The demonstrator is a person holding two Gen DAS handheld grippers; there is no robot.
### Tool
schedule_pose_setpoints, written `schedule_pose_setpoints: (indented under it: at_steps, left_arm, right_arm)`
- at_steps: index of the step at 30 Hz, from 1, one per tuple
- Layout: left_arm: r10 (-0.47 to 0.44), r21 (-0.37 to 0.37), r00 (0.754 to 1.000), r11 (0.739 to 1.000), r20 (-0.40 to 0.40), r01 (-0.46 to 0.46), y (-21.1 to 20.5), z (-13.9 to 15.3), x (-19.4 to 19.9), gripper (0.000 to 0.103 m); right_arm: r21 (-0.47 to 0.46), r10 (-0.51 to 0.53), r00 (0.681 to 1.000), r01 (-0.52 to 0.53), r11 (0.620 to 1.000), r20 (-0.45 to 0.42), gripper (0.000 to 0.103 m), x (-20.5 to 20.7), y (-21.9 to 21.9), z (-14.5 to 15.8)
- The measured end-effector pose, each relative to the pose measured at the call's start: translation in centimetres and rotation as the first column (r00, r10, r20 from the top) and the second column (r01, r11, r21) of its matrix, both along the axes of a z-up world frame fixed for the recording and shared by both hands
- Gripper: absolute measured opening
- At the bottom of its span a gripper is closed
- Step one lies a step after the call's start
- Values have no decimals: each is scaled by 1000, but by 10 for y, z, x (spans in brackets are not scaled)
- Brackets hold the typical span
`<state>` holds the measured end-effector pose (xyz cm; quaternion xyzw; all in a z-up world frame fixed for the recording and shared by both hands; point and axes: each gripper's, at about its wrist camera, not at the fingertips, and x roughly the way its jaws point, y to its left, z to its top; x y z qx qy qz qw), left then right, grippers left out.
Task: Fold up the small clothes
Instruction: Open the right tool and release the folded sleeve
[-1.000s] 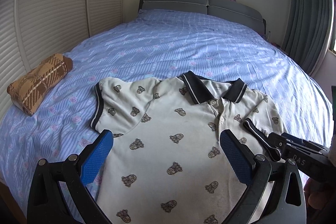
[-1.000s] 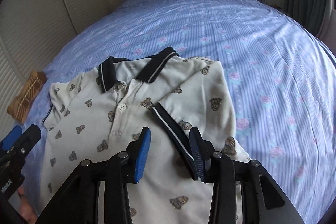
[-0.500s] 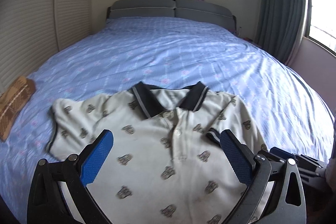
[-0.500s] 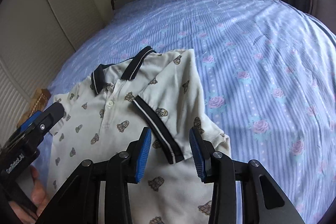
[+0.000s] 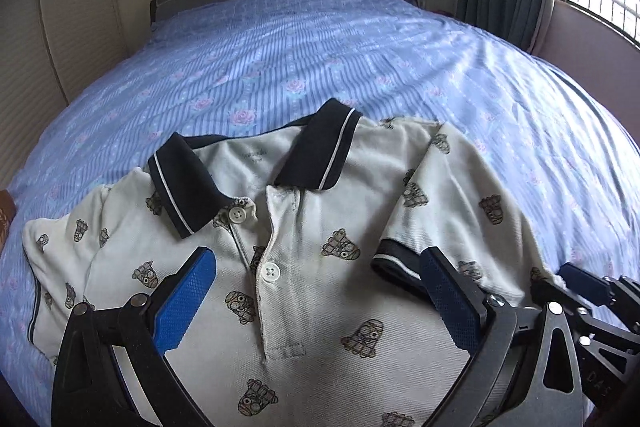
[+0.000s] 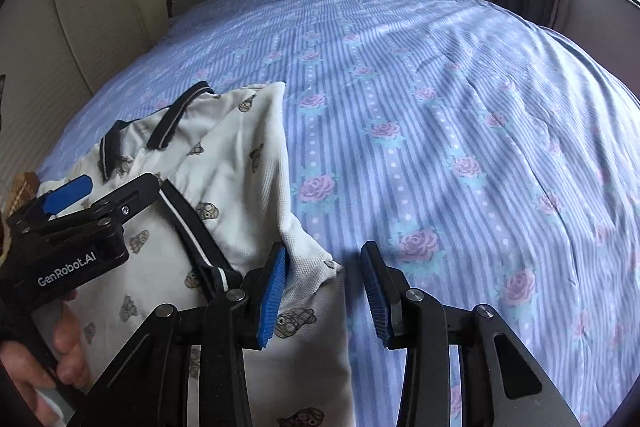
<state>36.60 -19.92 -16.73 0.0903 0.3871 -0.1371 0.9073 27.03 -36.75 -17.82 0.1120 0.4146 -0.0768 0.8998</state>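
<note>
Polo shirt (image 5: 320,259) on bed (image 5: 320,67) | left gripper (image 5: 316,307) "GenRobot.AI", spread | right gripper (image 6: 324,295) spread

Your left hand-held gripper (image 5: 320,303) has its 2 blue fingers (image 5: 184,301) spread wide apart. Your right hand-held gripper (image 6: 325,297) is open too, but less wide. Your left hand (image 6: 60,351) grips its handle.

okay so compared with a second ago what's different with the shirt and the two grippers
The right gripper slid right, off the folded-in sleeve, and now sits open at the polo shirt's right edge, partly over the bedsheet. The left gripper moved in closer over the placket, jaws wide. Neither took hold of anything. The shirt lies as before, right sleeve folded in, left sleeve spread.
</note>
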Motion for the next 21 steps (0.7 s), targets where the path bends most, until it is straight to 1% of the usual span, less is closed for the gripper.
schedule_pose_setpoints:
  at_steps: [2, 3, 5, 7, 11, 12, 14, 16, 19, 21]
  left_arm:
    - [36, 37, 999, 999, -27, -35, 3, -11, 7, 103]
    - [46, 33, 998, 998, -38, -45, 5, -14, 9, 103]
    - [57, -3, 997, 998, -55, -58, 12, -17, 11, 103]
    - [60, -7, 997, 998, -47, -60, 14, -14, 8, 103]
    - [43, -27, 999, 999, -18, -43, 16, -7, -1, 103]
    - [43, -22, 999, 999, -18, -44, 17, -7, -2, 103]
    - [51, 8, 998, 999, -29, -51, 15, -11, 1, 103]
    - [70, 30, 997, 997, -45, -69, 16, -16, 5, 103]
    - [79, 15, 996, 997, -43, -78, 22, -13, 2, 103]
    - [77, 8, 997, 997, -32, -77, 26, -9, -2, 103]
  right_arm:
    - [-31, -4, 1000, 4, 1000, 1, 39, 0, 2, -2]
    - [-50, -2, 1000, 2, 999, 2, 39, -1, 3, -3]
    - [-78, 0, 1000, 0, 997, 5, 39, -2, 7, -3]
    - [-78, -2, 1000, 3, 997, 11, 39, -8, 8, 0]
    - [-31, -12, 999, 14, 999, 46, 41, -21, 4, 10]
    - [-28, -9, 998, 10, 1000, 55, 41, -24, 5, 11]
    - [-49, 14, 999, -12, 999, 40, 43, -25, 10, 8]
    - [-94, 36, 999, -37, 995, -17, 45, -21, 17, -2]
    - [-128, 45, 999, -47, 991, -13, 45, -26, 22, 0]
    - [-112, 38, 999, -37, 993, 9, 45, -29, 20, 4]
